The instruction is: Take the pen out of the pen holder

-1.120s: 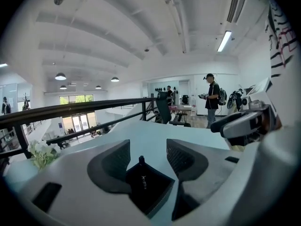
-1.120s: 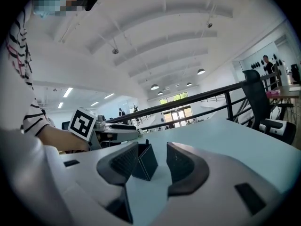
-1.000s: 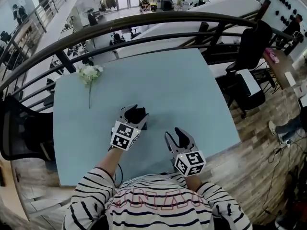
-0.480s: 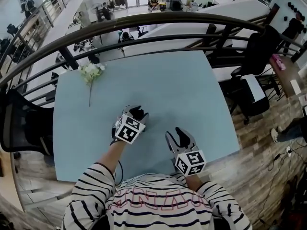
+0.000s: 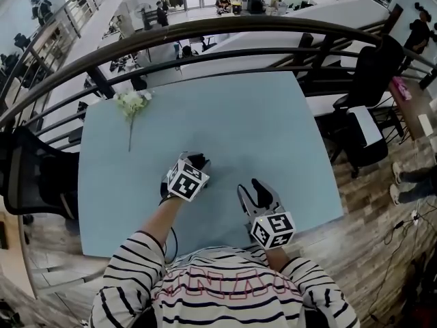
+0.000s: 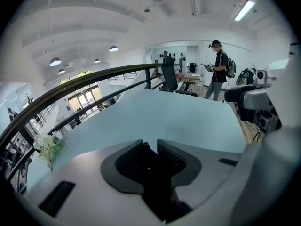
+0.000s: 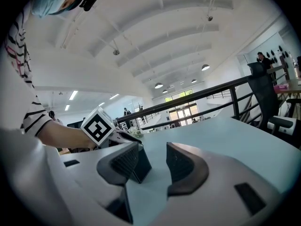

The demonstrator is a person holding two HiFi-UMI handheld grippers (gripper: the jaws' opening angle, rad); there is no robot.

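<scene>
Matte black, flat-sided pen holder

Desk is seen as smooth matt pale blue, tbh. The right claw is lined with ribbed matt black, housed in matt grey plastic. Floor is laid in wood planks.

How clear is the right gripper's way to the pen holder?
Likely yes, from the side: the right gripper is open and empty, with bare table between it and the pen holder. The top is taken: the left gripper is over it, jaws closing around the pen.
</scene>
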